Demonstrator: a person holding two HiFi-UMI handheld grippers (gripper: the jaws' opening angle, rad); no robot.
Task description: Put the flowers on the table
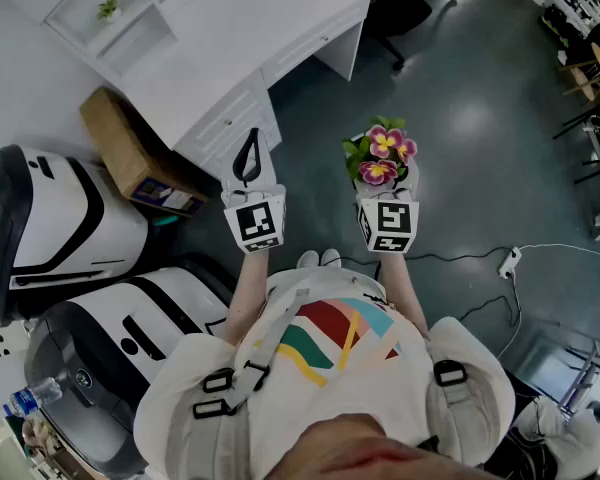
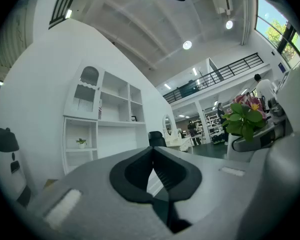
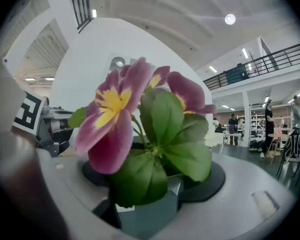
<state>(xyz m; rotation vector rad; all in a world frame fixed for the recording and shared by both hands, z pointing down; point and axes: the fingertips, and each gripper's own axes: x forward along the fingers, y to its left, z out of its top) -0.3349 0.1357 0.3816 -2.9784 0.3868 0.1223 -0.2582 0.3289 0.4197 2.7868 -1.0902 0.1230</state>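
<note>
The right hand-held gripper has its jaws spread wide and pressed on the small grey pot of the flowers, pink-purple blooms with yellow centres over broad green leaves. The plant is carried in the air above the dark floor, well apart from the white counter at the far left. The left hand-held gripper hangs beside it with its jaws together and nothing between them.

The main risk, as I judge it, is the grip itself. The pot looks faceted and smooth, so the pads may sit on slanted faces, and a jolt or a quick swing could let it twist or slide out. It would then fall to the floor, not the counter.

The plant has to travel left and away, across the line of the left hand-held gripper, and a brush against that tool could knock the blooms or tip the pot.

At the counter, a release too near the front edge, or before the base sits flat, could let the pot topple. The leaves hide the pot's base from the right gripper view, so judging when it touches down is harder. The cardboard box below the counter's near edge is where a dropped pot might land.
</note>
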